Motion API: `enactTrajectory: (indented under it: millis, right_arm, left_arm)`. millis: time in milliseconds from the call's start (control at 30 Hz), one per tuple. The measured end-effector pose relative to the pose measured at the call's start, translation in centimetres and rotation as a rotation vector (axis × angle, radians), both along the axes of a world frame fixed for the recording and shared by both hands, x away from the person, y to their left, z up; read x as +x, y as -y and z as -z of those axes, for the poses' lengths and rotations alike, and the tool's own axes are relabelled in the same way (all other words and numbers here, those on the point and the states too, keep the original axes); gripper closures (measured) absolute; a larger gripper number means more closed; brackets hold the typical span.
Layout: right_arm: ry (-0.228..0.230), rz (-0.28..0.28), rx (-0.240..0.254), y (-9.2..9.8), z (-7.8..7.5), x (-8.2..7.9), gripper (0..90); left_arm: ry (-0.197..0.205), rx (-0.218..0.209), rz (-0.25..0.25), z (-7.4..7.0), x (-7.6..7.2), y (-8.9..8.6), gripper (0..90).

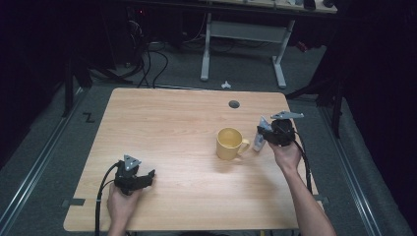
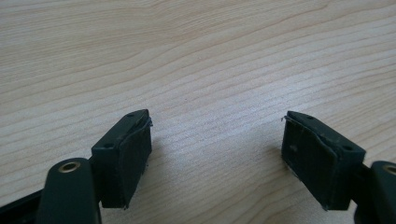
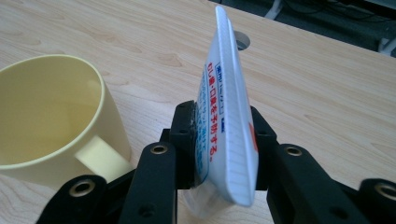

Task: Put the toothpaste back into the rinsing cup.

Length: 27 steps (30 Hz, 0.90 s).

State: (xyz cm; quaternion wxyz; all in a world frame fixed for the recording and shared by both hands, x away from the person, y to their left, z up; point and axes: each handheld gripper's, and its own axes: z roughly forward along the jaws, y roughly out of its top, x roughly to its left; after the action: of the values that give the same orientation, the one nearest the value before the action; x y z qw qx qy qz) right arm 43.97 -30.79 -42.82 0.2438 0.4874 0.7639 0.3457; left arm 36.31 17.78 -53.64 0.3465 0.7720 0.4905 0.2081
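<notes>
**One tube, one mug: right gripper holds toothpaste beside an empty cup**

One white toothpaste tube [image 3: 227, 116] stands clamped between the jaws of the right gripper [image 1: 268, 133], its flat crimped end pointing up and its printed face turned toward the yellow mug [image 1: 229, 143]. The mug sits upright on the wooden table [image 1: 162, 123], right of centre, with its handle facing the gripper; the tube hangs just beside that handle, clear of the rim. In the right gripper view the black pads press both flat sides of the tube at about mid-length, and the mug's hollow looks bare.

The step in hand appears to be carrying the tube to the mug. To do it well, the person would likely lift the tube above the rim before moving across, keep it close to upright so that the lower end enters first, and part the jaws only once the tube rests inside, since a thin-walled mug could tip if nudged at the handle.

The left gripper [image 1: 135, 178] rests low near the front left of the table, its jaws standing wide apart with nothing but bare wood between them.

By count: one tube, one mug, two grippers, one round cable hole [image 1: 234, 104] in the tabletop.
</notes>
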Motion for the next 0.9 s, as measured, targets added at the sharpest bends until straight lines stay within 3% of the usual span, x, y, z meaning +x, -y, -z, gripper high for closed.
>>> enactTrajectory:
  millis: [267, 633, 900]
  right_arm:
    - [0.004, -0.008, 0.037, 0.5, -1.0, -0.3, 70.8]
    - [0.015, -0.034, 0.039, 0.6, -2.2, -0.7, 70.9]
    - [0.048, -0.056, 0.040, 0.5, -3.8, -1.3, 70.9]
  left_arm:
    - [0.000, 0.000, 0.000, 0.0, 0.0, 0.0, 24.4]
    - [0.000, 0.000, 0.000, 0.0, 0.0, 0.0, 24.5]
    - [0.000, 0.000, 0.000, 0.0, 0.0, 0.0, 24.4]
